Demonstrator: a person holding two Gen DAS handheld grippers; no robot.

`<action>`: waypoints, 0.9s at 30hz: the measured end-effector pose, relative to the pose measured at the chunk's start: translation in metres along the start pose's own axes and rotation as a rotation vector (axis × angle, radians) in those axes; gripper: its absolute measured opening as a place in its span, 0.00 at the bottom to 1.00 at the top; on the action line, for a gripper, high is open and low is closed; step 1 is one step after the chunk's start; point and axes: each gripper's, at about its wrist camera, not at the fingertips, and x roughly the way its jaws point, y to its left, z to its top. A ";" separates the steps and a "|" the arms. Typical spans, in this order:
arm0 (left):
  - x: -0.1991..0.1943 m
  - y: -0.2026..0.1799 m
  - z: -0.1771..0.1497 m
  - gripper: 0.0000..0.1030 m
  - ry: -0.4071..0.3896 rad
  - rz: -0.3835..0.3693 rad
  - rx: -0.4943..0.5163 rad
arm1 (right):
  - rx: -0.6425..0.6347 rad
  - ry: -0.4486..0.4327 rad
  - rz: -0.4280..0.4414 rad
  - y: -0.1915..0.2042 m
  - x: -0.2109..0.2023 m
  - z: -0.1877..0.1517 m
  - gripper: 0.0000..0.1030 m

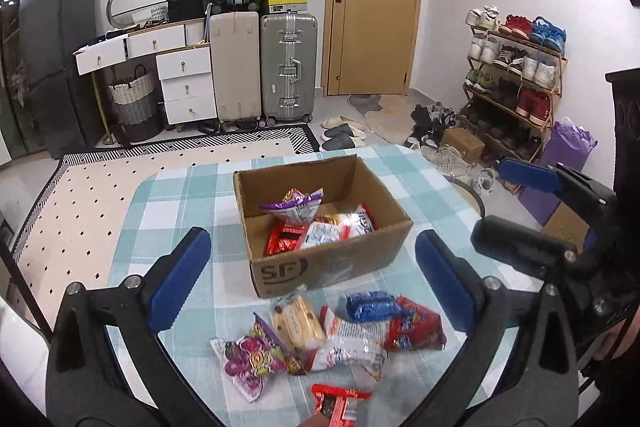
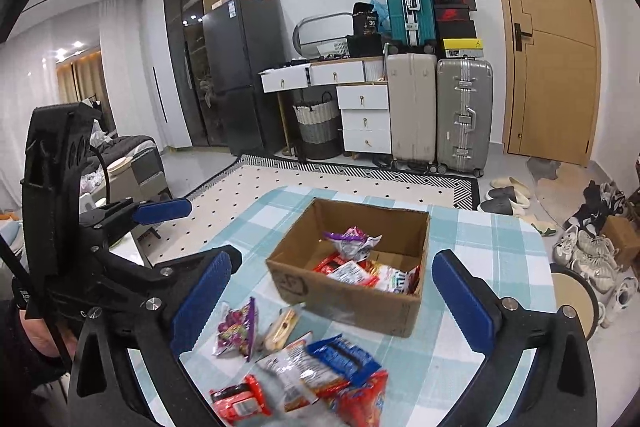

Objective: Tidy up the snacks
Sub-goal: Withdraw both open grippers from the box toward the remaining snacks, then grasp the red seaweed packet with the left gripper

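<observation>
Both wrist cams angled down, near, sharing box (image 1: pixel 324 223) (image 2: pixel 352 271)

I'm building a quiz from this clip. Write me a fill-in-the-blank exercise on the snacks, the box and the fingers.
1. Some snack packets already lie inside the ____ box, which has no lid on it.
2. The loose snack pile lies on the checked tablecloth, on the side of the box ____ to the cameras.
3. The left gripper and right gripper both hold ____ between their blue fingers.

Missing words: cardboard; nearer; nothing
</observation>
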 end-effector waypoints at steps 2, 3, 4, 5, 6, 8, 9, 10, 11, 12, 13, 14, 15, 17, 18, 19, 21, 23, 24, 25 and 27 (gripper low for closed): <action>-0.005 -0.002 -0.007 0.99 0.004 -0.003 -0.003 | 0.011 -0.010 0.003 0.005 -0.009 -0.009 1.00; -0.009 -0.003 -0.012 0.99 0.008 -0.004 -0.006 | 0.018 -0.012 0.003 0.004 -0.010 -0.011 1.00; -0.012 -0.004 -0.017 0.99 0.011 -0.005 -0.010 | 0.030 -0.015 0.008 0.006 -0.015 -0.017 1.00; -0.015 -0.005 -0.023 0.99 0.017 -0.008 -0.012 | 0.038 -0.016 0.017 0.005 -0.017 -0.021 1.00; -0.016 -0.005 -0.028 0.99 0.023 -0.008 -0.015 | 0.045 -0.018 0.028 0.007 -0.022 -0.028 1.00; -0.019 -0.005 -0.040 0.99 0.035 -0.016 -0.028 | 0.047 -0.022 0.024 0.010 -0.029 -0.040 1.00; -0.021 -0.003 -0.048 0.99 0.045 -0.023 -0.038 | 0.045 -0.022 0.021 0.011 -0.031 -0.043 1.00; -0.020 -0.002 -0.055 0.99 0.052 -0.026 -0.045 | 0.041 -0.024 0.021 0.014 -0.036 -0.051 1.00; -0.018 -0.001 -0.062 0.99 0.062 -0.028 -0.048 | 0.038 -0.026 0.023 0.016 -0.038 -0.054 1.00; -0.019 0.000 -0.071 0.99 0.075 -0.028 -0.051 | 0.036 -0.029 0.022 0.018 -0.040 -0.057 1.00; -0.016 0.001 -0.077 0.99 0.086 -0.029 -0.056 | 0.034 -0.032 0.016 0.020 -0.044 -0.064 1.00; -0.014 0.003 -0.085 0.99 0.101 -0.035 -0.065 | 0.035 -0.034 0.014 0.021 -0.046 -0.069 1.00; -0.013 0.004 -0.094 0.99 0.115 -0.045 -0.077 | 0.042 -0.039 0.014 0.023 -0.049 -0.075 1.00; -0.008 0.006 -0.111 0.99 0.142 -0.056 -0.093 | 0.055 -0.037 0.019 0.025 -0.053 -0.087 1.00; -0.005 0.006 -0.119 0.99 0.157 -0.061 -0.099 | 0.058 -0.037 0.018 0.024 -0.054 -0.091 1.00; -0.001 0.005 -0.127 0.99 0.172 -0.064 -0.102 | 0.061 -0.036 0.014 0.026 -0.055 -0.098 1.00; 0.005 0.004 -0.141 0.99 0.192 -0.062 -0.103 | 0.061 -0.036 0.003 0.027 -0.056 -0.105 1.00; 0.012 0.002 -0.153 0.99 0.213 -0.064 -0.098 | 0.059 -0.033 -0.013 0.029 -0.055 -0.115 1.00; 0.014 0.001 -0.158 0.99 0.217 -0.059 -0.096 | 0.061 -0.033 -0.016 0.030 -0.055 -0.119 1.00; 0.018 0.001 -0.163 0.99 0.222 -0.057 -0.090 | 0.061 -0.032 -0.017 0.029 -0.054 -0.123 1.00; 0.026 -0.001 -0.171 0.99 0.247 -0.055 -0.080 | 0.056 -0.027 -0.026 0.031 -0.053 -0.131 1.00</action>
